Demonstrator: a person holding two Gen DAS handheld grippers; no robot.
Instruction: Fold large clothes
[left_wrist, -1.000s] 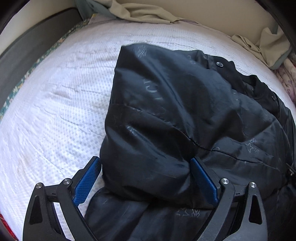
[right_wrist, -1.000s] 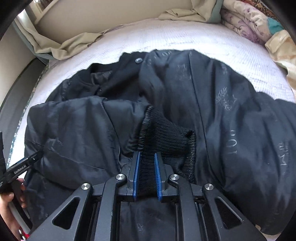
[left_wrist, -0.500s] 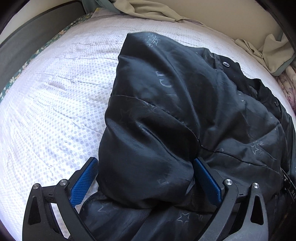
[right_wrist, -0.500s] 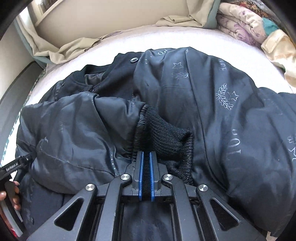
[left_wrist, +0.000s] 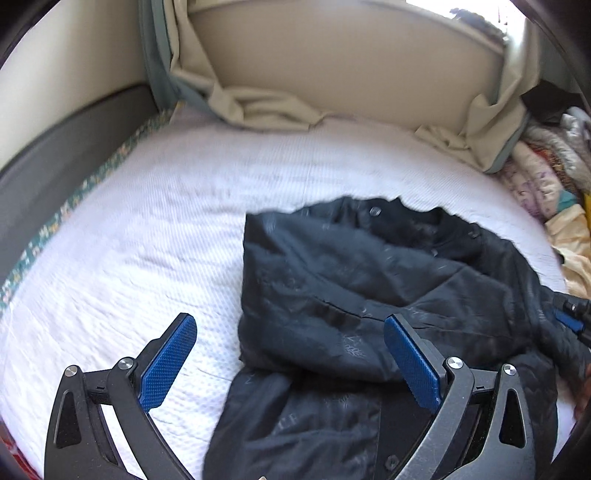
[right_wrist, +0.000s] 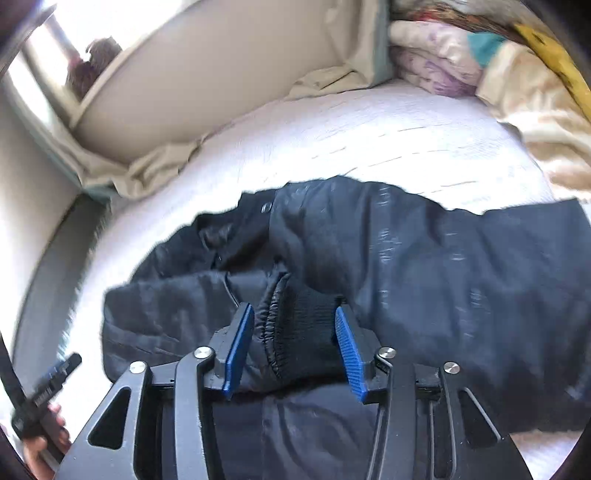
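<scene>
Filling most of what you see is the white textured mattress (left_wrist: 140, 258), w/ a beige padded headboard (left_wrist: 332, 85) behind it and a crumpled beige sheet (left_wrist: 266, 110) bunched along the far edge. A heap of floral and cream bedding (right_wrist: 461, 62) sits at the mattress's right side.

Your task item, the large black shiny jacket w/ faint star and leaf prints (left_wrist: 332, 288), lies crumpled on the mattress in front of both tools, collar side toward the headboard, a sleeve folded across the body. Its black ribbed knit cuff (right_wrist: 306, 332) rests on top of the jacket approx. mid-body (both views are motion-blurred, so finer creases are hard to read).

Your left gripper (left_wrist: 291, 354) has its blue pads spread wide, gripping nothing; the jacket's left edge lies below and between them, not pinched. Your right gripper (right_wrist: 293, 347) is opening: the cuff sits between the blue pads, w/ a gap on each side, so it's not clamped. In the right view, your hand (right_wrist: 40, 439) shows at bottom left on the other tool's handle.
</scene>
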